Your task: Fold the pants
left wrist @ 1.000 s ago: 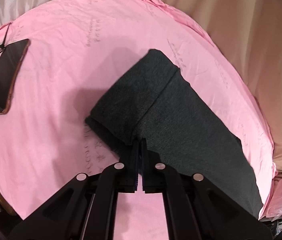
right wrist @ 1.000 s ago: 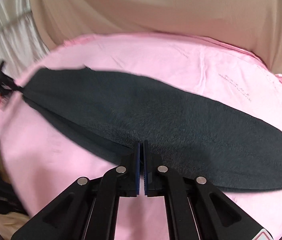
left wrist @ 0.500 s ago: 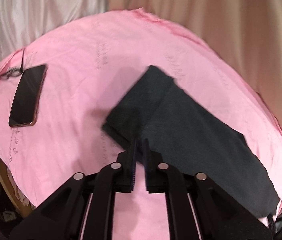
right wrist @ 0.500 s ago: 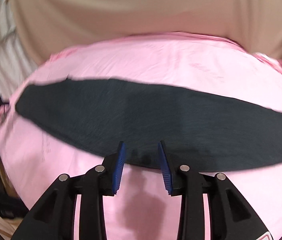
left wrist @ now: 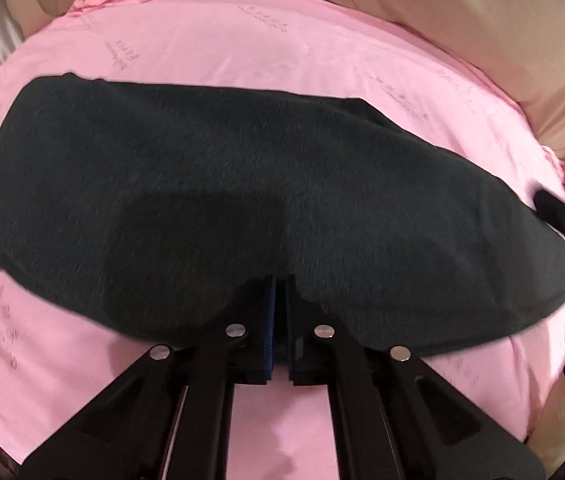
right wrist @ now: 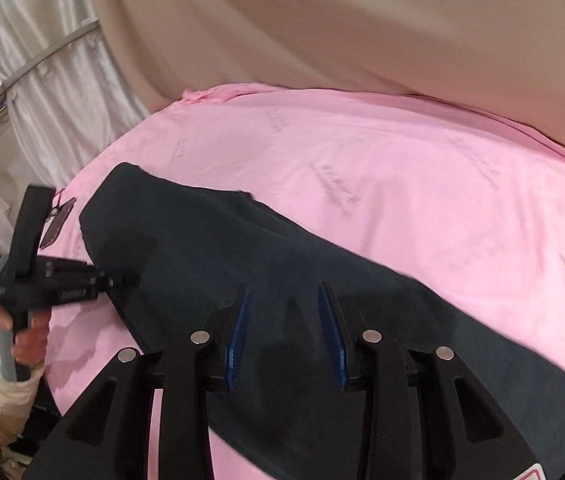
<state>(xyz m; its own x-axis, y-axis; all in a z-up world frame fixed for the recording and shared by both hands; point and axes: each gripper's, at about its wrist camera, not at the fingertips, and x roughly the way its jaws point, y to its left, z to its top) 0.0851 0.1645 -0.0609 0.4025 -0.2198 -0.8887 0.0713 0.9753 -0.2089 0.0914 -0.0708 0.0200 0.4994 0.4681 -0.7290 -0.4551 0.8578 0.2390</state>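
Right tongs [right wrist: 284,332] released — pants [left wrist: 242,200] under both; left tongs [left wrist: 278,312] clamped.

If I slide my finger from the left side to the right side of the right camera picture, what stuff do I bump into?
Person's hand → left tongs → phone → dark pants → right tongs, open above the pants → bare pink sheet.

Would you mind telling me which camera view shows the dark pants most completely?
The left wrist view: the pants lie nearly whole across the pink sheet, both ends visible, with the left gripper nearly closed at their near edge. The right wrist view shows one end, the rest cut off behind the open right gripper.
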